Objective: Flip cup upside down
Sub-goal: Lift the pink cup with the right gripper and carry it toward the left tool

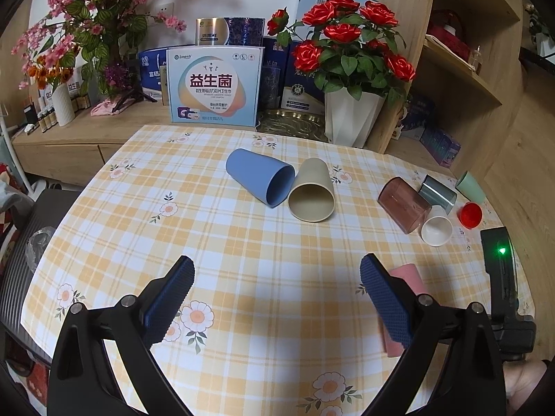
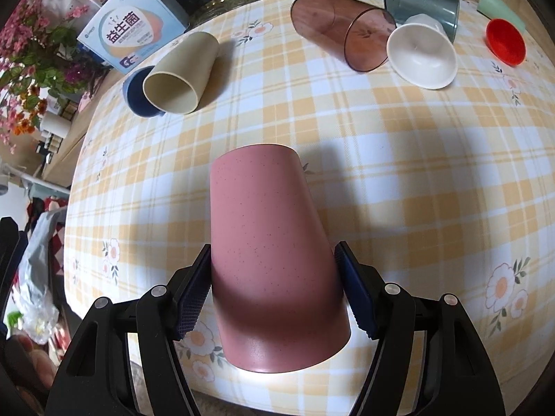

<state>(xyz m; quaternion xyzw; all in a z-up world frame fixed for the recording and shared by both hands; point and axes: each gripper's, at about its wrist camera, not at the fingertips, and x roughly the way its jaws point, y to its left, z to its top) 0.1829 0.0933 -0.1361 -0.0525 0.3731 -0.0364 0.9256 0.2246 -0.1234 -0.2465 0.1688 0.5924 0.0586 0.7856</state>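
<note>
A pink speckled cup point(image 2: 270, 253) is between the pads of my right gripper point(image 2: 274, 287), which is shut on it; its closed base points toward the camera and its mouth faces the checked tablecloth. In the left wrist view the pink cup point(image 1: 407, 277) shows partly behind the right finger of my left gripper point(image 1: 277, 298), which is open and empty above the near table. A blue cup point(image 1: 260, 176) and a beige cup point(image 1: 312, 190) lie on their sides at the table's middle.
At the right lie a brown clear cup point(image 1: 402, 204), a grey clear cup point(image 1: 437, 194), a white cup point(image 1: 436, 230), a red cup point(image 1: 470, 215) and a green cup point(image 1: 471, 185). Boxes, a white vase of red roses point(image 1: 350, 121) and a wooden shelf stand behind the table.
</note>
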